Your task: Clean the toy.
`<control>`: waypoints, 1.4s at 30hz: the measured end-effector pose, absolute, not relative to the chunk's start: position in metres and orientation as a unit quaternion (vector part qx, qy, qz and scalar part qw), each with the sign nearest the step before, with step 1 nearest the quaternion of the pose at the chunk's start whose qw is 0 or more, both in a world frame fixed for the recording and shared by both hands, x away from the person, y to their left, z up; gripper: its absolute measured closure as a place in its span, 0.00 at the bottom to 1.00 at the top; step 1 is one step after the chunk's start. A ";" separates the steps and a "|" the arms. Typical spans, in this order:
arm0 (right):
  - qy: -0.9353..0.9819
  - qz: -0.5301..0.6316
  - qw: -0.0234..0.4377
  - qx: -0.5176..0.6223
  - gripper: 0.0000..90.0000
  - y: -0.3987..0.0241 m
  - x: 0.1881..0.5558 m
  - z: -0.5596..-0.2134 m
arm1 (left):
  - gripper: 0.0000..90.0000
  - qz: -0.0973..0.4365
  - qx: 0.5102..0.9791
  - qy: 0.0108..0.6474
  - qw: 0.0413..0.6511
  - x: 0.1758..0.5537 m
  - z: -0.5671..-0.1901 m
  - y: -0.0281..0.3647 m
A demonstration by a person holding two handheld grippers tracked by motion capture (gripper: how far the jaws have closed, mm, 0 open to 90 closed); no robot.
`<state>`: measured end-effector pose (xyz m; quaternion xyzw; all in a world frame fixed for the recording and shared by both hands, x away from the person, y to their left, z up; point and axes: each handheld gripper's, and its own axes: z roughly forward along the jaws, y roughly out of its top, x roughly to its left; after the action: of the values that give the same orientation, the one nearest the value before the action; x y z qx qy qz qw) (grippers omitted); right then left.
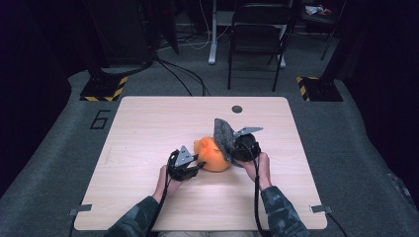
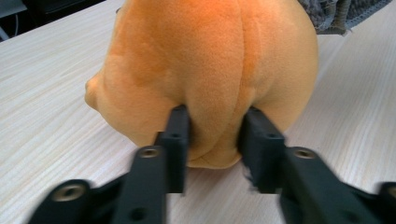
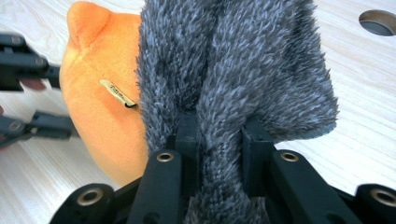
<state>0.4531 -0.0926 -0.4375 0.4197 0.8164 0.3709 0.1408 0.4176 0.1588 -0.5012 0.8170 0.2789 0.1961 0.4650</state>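
Observation:
An orange plush toy [image 1: 213,155] lies near the middle of the wooden table [image 1: 148,128]. My left gripper [image 1: 197,165] comes at it from the left. In the left gripper view its jaws pinch a fold at the base of the plush toy [image 2: 210,60], so the left gripper [image 2: 215,140] is shut on it. My right gripper [image 1: 233,148] is on the toy's right side, shut on a grey fuzzy cloth [image 1: 225,132] that stands up against the toy. In the right gripper view the cloth [image 3: 233,60] bunches between the jaws of the right gripper [image 3: 219,140]. It covers part of the plush toy [image 3: 102,121], which bears a small tag [image 3: 116,95].
A round cable hole [image 1: 237,109] sits near the table's far edge, also visible as the hole [image 3: 378,22] in the right gripper view. A dark folding chair [image 1: 257,29] and floor cables stand beyond the table. Bare tabletop surrounds the toy on all sides.

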 end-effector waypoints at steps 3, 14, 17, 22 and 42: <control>0.816 0.377 0.148 0.412 0.82 -0.095 0.454 -0.435 | 0.83 0.201 0.816 0.283 0.463 0.417 -0.499 0.158; 0.802 0.430 0.146 0.388 0.82 -0.091 0.434 -0.393 | 0.87 0.120 0.781 0.356 0.499 0.416 -0.480 0.166; 0.807 0.443 0.145 0.362 0.81 -0.077 0.423 -0.384 | 0.87 0.113 0.778 0.360 0.503 0.413 -0.477 0.166; 0.833 0.398 0.175 0.342 0.81 -0.056 0.420 -0.398 | 0.86 0.128 0.789 0.345 0.492 0.413 -0.479 0.163; 0.836 0.338 0.157 0.403 0.80 -0.085 0.450 -0.437 | 0.83 0.120 0.784 0.358 0.493 0.422 -0.491 0.172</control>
<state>0.4503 -0.0847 -0.4368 0.4026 0.8359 0.3385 0.1572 0.4225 0.1721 -0.4912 0.7837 0.3583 0.1204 0.4928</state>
